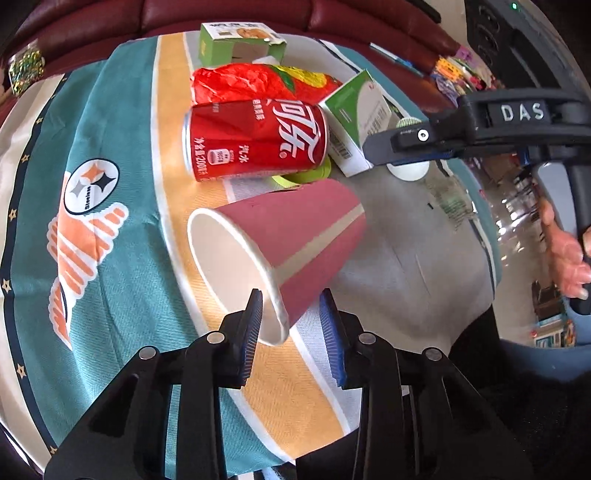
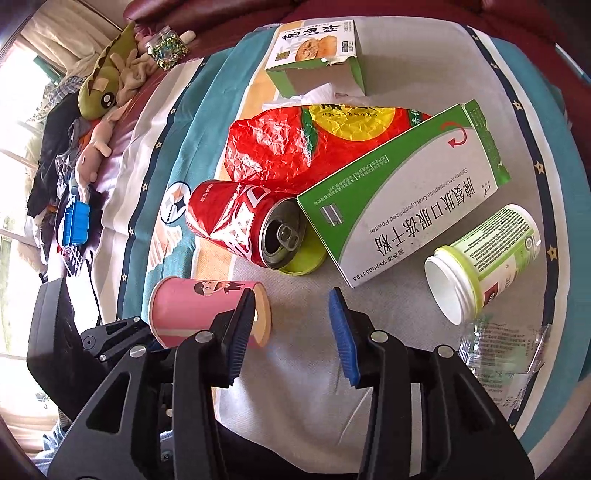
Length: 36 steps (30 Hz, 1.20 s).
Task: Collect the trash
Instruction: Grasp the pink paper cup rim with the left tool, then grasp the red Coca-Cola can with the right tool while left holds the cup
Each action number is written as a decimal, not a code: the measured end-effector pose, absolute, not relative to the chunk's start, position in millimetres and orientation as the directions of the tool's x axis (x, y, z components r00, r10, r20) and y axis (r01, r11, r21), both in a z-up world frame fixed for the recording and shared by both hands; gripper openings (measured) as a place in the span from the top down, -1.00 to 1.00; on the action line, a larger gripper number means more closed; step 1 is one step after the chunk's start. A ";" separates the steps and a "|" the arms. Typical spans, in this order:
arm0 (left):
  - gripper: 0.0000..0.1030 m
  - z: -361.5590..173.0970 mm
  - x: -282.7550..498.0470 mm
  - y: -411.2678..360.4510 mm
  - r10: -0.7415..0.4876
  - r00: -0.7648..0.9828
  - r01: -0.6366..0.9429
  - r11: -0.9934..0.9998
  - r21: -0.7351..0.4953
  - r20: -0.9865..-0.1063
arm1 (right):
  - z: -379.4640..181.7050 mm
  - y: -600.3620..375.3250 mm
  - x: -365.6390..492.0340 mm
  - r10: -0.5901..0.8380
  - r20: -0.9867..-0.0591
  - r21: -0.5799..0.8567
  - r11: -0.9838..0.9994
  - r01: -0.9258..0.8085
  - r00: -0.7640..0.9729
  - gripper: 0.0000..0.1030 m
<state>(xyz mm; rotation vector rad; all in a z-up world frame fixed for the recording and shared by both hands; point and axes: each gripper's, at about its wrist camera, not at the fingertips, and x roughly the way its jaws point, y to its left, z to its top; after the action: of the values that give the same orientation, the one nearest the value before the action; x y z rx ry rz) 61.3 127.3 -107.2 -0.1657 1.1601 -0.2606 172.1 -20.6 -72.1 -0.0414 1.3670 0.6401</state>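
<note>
Desk: covered by a teal, orange and grey cloth [image 1: 110, 258]; its near edge falls away below the red can [image 1: 258, 140], and a dark red sofa [image 1: 221, 14] lies beyond the far edge.
Open room: bare grey cloth on the near right of the can, well clear of the pile.
Pile: a red foil bag [image 2: 295, 147] behind the can, and a green-and-white box [image 2: 399, 206] touching the can's open end.
Pink paper cup [image 1: 314, 229]: on its side just in front of the can, mouth towards the near edge.
Left gripper [image 1: 291, 299]: narrow, one pad at the cup's mouth and one outside its wall; I cannot tell if they press.
Right gripper [image 2: 293, 295]: partly spread, holding nothing, over the bare cloth right of the cup.
White jar [image 2: 480, 258]: on its side, right of the box, well apart from the can.
</note>
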 end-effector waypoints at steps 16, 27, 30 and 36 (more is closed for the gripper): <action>0.87 -59.1 50.4 188.0 -0.252 0.560 -0.036 0.944 -0.328 -0.789 | -51.9 22.5 174.7 0.268 -0.955 0.135 0.770 -0.623 0.124 -0.27; 0.87 -67.5 72.1 253.0 -0.174 0.598 -0.170 0.927 -0.336 -0.783 | -81.0 103.0 180.3 0.090 -0.990 -0.047 0.518 -0.854 0.109 -0.46; 0.87 -74.0 73.7 256.2 -0.178 0.591 -0.171 0.925 -0.338 -0.787 | -95.4 115.5 180.5 0.045 -0.992 -0.083 0.455 -0.887 0.116 -0.46; 0.87 -86.0 75.9 250.6 -0.172 0.567 -0.178 0.929 -0.324 -0.806 | -117.4 129.0 174.5 0.016 -0.993 -0.102 0.378 -0.920 0.117 -0.29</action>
<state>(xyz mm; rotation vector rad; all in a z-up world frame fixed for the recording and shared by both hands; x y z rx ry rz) 75.9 250.6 -86.0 -0.3944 0.9755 0.0038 174.5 129.0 -117.4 -0.9470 1.2590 0.8623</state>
